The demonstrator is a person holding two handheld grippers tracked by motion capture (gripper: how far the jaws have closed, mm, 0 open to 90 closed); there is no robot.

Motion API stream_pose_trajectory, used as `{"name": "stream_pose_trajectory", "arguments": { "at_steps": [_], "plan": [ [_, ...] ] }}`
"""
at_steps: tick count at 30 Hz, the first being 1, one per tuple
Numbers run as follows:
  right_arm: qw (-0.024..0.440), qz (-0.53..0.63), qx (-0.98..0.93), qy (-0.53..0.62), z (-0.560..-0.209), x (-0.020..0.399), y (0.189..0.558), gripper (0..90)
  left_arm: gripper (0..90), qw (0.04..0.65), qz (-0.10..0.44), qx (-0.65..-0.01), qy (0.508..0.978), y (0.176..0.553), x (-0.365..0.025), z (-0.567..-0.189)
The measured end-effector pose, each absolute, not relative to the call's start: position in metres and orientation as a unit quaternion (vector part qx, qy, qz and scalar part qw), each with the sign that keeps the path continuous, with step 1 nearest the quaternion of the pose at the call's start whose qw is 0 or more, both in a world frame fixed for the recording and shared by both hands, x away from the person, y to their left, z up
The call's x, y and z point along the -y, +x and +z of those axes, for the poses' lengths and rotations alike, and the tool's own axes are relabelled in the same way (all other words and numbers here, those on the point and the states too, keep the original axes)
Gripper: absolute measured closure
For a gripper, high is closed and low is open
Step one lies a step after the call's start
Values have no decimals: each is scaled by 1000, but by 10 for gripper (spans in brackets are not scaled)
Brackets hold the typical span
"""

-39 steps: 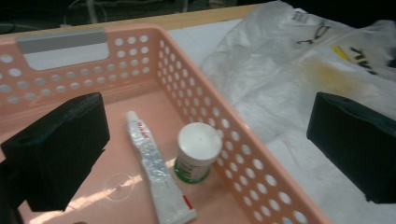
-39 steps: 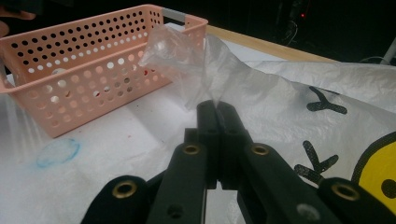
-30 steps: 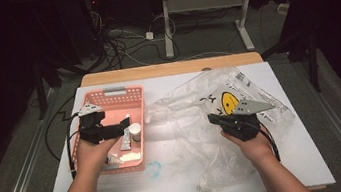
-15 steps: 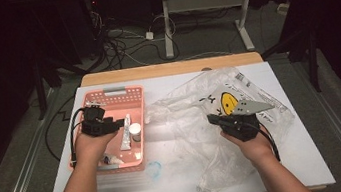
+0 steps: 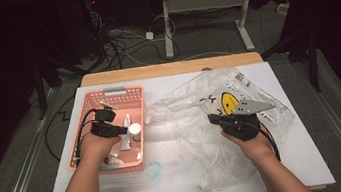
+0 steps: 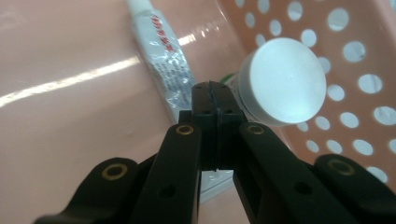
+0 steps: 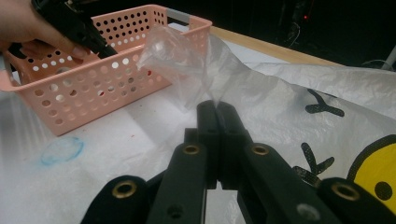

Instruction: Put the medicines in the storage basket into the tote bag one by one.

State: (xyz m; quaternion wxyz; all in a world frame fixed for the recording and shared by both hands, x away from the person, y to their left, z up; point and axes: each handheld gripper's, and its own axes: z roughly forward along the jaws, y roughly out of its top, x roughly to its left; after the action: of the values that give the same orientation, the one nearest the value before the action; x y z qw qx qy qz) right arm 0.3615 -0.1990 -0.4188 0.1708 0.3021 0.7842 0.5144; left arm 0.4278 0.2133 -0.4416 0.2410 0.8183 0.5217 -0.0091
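The right gripper pinches the clear plastic smiley-face bag's edge, while the left gripper, jaws just closed on the white printed tube in the pink perforated basket, has bagging left.

High cam overhead; gripper cams close; all share basket.

One basket, one tube, one jar, one bag.
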Motion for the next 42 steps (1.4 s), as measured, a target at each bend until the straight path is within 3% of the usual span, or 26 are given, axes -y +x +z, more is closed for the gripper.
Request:
{"name": "stream_pose_trajectory", "arguments": {
  "at_steps": [12, 19, 28, 36, 42],
  "plan": [
    [172, 513, -784, 304, -420, 201, 362, 900, 877, 213, -33, -518, 828, 433, -206, -447],
    [172, 514, -785, 302, -419, 199, 361, 900, 877, 184, 3, -523, 832, 431, -212, -444],
    [171, 513, -785, 303, -419, 199, 361, 900, 869, 213, 44, -516, 828, 427, -226, -431],
    [171, 516, -783, 303, -418, 202, 362, 900, 487, 222, 36, -507, 832, 435, -223, -439],
    [170, 514, -786, 300, -419, 201, 362, 900, 408, 201, 28, -484, 851, 440, -217, -451]
  ]
}}
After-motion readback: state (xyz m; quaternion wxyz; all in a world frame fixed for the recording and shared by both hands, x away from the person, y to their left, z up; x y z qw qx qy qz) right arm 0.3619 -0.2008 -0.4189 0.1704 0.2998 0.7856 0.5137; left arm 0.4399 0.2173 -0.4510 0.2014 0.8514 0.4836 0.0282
